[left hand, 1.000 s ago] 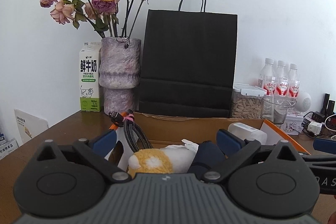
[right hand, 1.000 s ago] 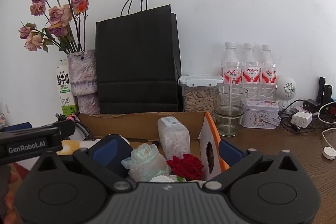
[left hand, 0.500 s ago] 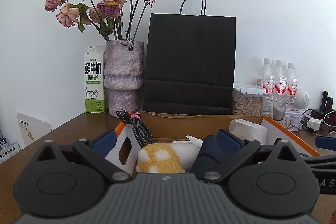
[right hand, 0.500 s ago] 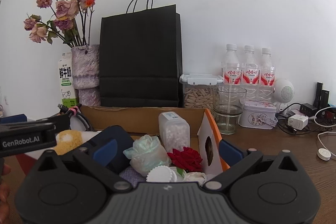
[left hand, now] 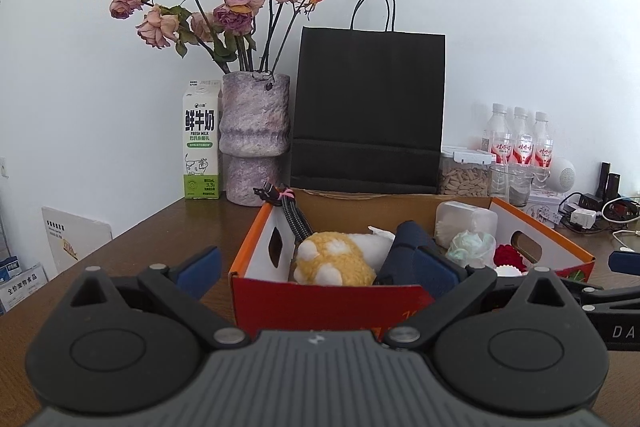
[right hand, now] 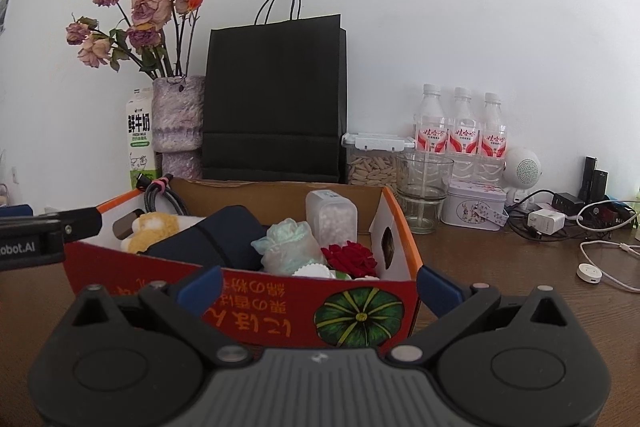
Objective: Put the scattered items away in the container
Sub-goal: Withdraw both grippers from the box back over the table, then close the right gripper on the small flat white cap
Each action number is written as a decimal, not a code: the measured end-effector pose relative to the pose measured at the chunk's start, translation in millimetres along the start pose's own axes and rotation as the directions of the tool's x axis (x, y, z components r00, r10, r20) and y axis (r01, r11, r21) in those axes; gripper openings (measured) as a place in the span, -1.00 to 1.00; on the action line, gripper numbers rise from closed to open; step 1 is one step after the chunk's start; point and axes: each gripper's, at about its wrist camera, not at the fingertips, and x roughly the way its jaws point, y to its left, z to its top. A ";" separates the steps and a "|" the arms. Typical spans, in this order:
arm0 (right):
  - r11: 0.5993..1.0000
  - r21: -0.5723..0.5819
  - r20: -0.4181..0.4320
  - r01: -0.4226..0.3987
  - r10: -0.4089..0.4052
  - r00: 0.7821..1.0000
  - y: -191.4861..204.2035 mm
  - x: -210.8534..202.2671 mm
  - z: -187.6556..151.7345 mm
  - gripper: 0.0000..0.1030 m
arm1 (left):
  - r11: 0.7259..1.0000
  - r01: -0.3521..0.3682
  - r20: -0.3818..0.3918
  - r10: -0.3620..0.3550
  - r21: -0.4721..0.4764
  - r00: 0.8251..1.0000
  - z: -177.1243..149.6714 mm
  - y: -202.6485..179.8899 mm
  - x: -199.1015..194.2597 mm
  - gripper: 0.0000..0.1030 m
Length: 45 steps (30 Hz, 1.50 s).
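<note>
red/orange cardboard box on table, w/ plush toy, navy pouch, red rose inside.

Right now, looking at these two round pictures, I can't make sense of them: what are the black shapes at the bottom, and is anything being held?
There is no robot arm here: a person holds a two-finger gripper in each hand, and a fisheye camera on each looks forward along its fingers. The black shapes are those tools. The left gripper and the right gripper are both open and empty. Before them on the brown table sits an orange cardboard box holding a plush toy, a dark pouch, a red rose and a plastic jar. Behind stand a black paper bag and a vase.
</note>
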 end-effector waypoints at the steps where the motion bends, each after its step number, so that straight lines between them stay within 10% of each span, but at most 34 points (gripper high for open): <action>1: 1.000 -0.002 -0.006 -0.006 0.006 1.000 0.9 -2.9 -2.0 1.00 | 1.000 0.001 -0.007 -0.001 0.001 1.000 -1.5 2.3 -3.1 1.00; 26: 0.998 0.003 -0.227 -0.067 0.066 0.972 31.9 -0.2 -21.4 0.95 | 0.999 -0.026 -0.247 0.019 -0.023 0.969 -22.8 42.8 -7.5 1.00; 45: 0.987 0.002 -0.311 -0.160 0.153 0.938 51.8 21.1 -22.7 -0.46 | 0.999 -0.041 -0.313 0.032 -0.023 0.949 -26.8 56.9 5.6 1.00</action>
